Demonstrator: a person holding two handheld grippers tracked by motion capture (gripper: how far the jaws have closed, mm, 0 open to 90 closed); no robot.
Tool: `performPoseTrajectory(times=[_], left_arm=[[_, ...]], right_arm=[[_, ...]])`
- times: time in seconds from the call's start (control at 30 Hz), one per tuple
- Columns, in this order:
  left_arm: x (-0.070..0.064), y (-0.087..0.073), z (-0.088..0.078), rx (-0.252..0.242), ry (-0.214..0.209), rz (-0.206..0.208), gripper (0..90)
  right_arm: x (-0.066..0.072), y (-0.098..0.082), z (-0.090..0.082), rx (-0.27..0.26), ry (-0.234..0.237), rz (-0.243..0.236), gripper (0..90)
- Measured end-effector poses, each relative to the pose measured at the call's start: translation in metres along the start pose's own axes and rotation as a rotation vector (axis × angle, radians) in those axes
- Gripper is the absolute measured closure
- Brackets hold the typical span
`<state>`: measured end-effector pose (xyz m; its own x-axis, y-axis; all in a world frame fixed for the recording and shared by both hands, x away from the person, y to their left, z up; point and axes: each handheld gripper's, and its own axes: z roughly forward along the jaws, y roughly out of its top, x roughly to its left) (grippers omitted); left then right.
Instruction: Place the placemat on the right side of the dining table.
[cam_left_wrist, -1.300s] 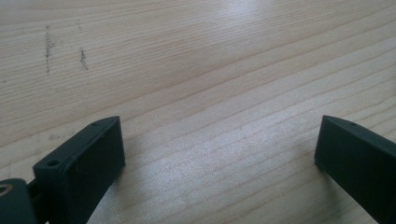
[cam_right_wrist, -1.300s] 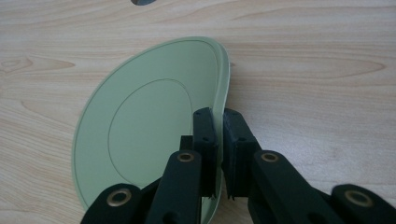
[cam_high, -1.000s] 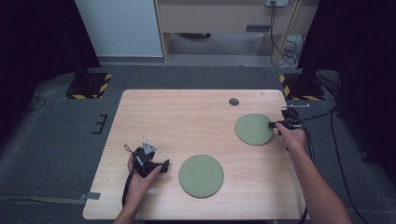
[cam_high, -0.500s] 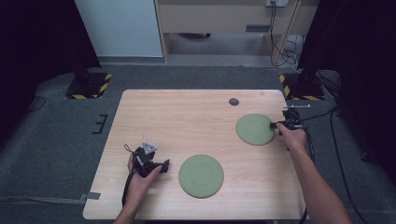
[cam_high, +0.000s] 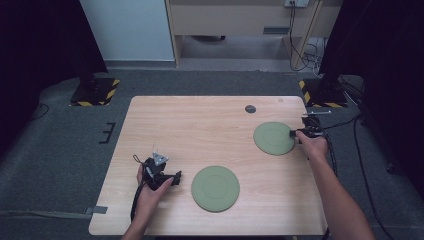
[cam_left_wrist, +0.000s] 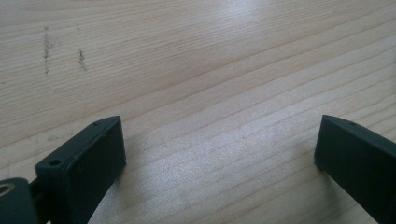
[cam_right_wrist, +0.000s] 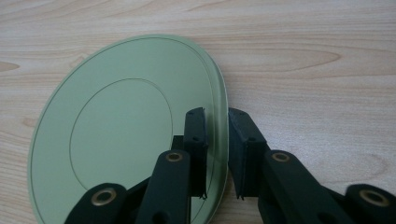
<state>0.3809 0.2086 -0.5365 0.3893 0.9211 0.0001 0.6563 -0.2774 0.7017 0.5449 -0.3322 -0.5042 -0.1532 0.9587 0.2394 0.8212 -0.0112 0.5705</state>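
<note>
The right gripper (cam_right_wrist: 216, 154) straddles the rim of the far green plate (cam_right_wrist: 121, 126), one jaw over the face and one under the edge. Its jaws have just been opening, and a slight gap now shows on each side of the rim, so the hold looks let go. On the table (cam_high: 200, 130) that plate (cam_high: 273, 138) lies at nine o'clock from this gripper (cam_high: 294, 133). The near green plate (cam_high: 215, 188) lies at three o'clock from the left gripper (cam_high: 176, 177), which is the nearer hand (jaws wide apart over bare wood). Both plates are round, without a long axis. Grey floor (cam_high: 60, 145) surrounds the light wooden table.
</note>
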Motion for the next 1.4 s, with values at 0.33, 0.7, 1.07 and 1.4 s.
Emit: performPoseTrajectory(times=[0.33, 0.7, 1.07, 1.4], left_arm=[[0.000, 0.000, 0.000, 0.000, 0.000, 0.002, 1.5], [0.000, 0.000, 0.000, 0.000, -0.002, 0.002, 1.5], [0.000, 0.000, 0.000, 0.000, -0.004, 0.002, 1.5], [0.000, 0.000, 0.000, 0.000, -0.004, 0.002, 1.4]], right_arm=[[-0.003, -0.001, 0.004, 0.003, -0.013, 0.011, 75.6], [-0.008, -0.002, 0.002, -0.001, -0.026, 0.026, 70.4], [0.000, 0.002, -0.001, -0.018, -0.031, 0.022, 56.0], [0.016, 0.012, -0.006, -0.041, -0.036, 0.015, 25.5]])
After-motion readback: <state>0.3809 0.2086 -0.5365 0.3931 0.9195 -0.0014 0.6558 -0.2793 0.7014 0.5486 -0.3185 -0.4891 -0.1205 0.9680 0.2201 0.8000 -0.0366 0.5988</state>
